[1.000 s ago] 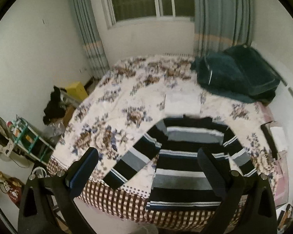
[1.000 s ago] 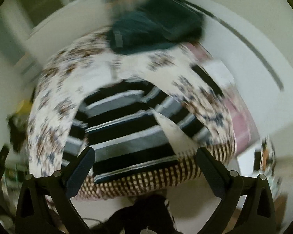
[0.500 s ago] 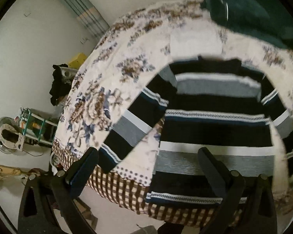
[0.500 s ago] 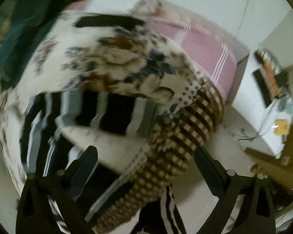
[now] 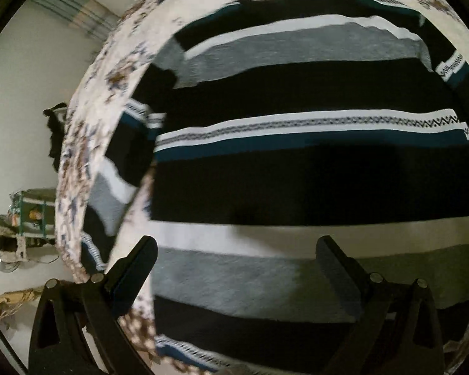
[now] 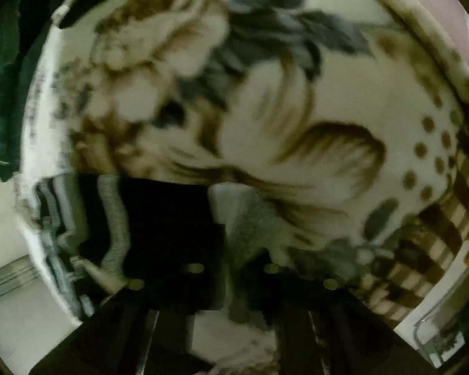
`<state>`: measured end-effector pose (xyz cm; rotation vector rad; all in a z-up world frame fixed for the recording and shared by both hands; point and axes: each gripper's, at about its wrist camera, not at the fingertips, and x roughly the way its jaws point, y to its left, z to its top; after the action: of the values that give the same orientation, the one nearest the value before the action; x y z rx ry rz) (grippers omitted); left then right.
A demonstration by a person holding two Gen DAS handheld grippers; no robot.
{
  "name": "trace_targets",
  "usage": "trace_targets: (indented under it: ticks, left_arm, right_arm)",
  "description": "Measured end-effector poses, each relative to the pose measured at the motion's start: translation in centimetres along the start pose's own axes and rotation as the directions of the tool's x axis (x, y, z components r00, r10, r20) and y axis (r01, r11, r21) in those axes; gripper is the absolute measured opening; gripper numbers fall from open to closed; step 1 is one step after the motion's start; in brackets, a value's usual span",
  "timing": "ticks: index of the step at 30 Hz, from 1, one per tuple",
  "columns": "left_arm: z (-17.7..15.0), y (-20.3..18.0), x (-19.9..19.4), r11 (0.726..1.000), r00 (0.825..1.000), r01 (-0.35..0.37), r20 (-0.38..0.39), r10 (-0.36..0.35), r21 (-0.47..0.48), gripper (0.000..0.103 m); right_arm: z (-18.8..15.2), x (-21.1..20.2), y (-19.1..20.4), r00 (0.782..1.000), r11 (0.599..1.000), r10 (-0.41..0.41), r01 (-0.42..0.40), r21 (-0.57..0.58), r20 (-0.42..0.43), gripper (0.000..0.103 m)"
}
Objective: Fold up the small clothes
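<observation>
The left gripper [image 5: 236, 257] hangs close over the black, grey and white striped knit sweater [image 5: 312, 181], its 2 black fingers [image 5: 134, 268] spread wide apart with nothing between them. The left finger sits over the sweater's side edge, the right finger over the grey band near the hem. The sweater lies spread flat on the cream bedspread with brown and blue flowers [image 5: 109, 72], and 1 sleeve [image 5: 115, 168] angles down along the near left edge of the bed. Beyond the bed edge stand a white wall and a green rack [image 5: 31, 215].

The right gripper [image 6: 231, 281] is pressed low at the sweater's other sleeve [image 6: 244, 218], its fingers drawn close together on a fold of grey and black knit. This view is blurred, so the exact grip is hard to read. Past it spreads the floral bedspread [image 6: 328, 100] with its brown checked border [image 6: 437, 237].
</observation>
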<state>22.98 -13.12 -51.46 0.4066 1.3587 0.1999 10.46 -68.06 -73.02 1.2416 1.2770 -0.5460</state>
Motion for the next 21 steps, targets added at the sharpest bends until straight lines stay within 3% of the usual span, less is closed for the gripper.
trace_targets:
  ticks: [5,8,10,12,13,15,18,21]
  left_arm:
    - [1.0,-2.8,0.1,0.997,0.997,0.067,0.047,-0.068,0.036,0.103]
    - [1.2,-4.0,0.2,0.994,0.993,0.096,0.061,-0.099,0.047,0.103]
    - [1.2,-4.4,0.6,0.993,0.992,0.107,0.056,-0.11,0.05,0.103]
    - [0.8,-4.2,0.8,0.992,0.992,0.119,0.043,-0.121,0.044,0.103]
    - [0.4,-3.8,0.7,0.992,0.992,0.122,0.037,-0.124,0.035,0.103]
    - [-0.6,-2.5,0.7,0.993,0.993,0.119,0.023,-0.12,0.017,0.103]
    - [-3.5,1.1,1.1,0.994,0.994,0.103,-0.023,-0.103,-0.032,0.103]
    - [-7.1,5.9,2.9,0.991,0.989,0.091,-0.109,-0.102,-0.098,0.103]
  right_arm:
    - [3.6,-5.2,1.4,0.992,0.997,0.026,-0.016,-0.08,0.125,0.007]
    - [6.0,-6.5,3.3,0.983,0.99,-0.02,0.045,-0.134,0.182,0.008]
    - [8.1,-5.5,4.0,0.984,0.986,-0.055,0.08,-0.147,0.17,0.009]
    - [9.3,-4.9,4.6,0.984,0.984,-0.099,0.119,-0.131,0.148,0.029]
    - [9.6,-4.9,4.5,0.983,0.983,-0.117,0.135,-0.126,0.14,0.033]
    - [7.8,-4.0,4.9,0.992,0.984,-0.085,0.097,-0.148,0.091,0.043]
    - [2.3,-0.5,6.6,0.994,0.968,-0.036,0.009,-0.251,-0.102,0.048]
    - [-4.7,4.5,8.3,0.945,0.935,-0.039,-0.08,-0.344,-0.326,0.048]
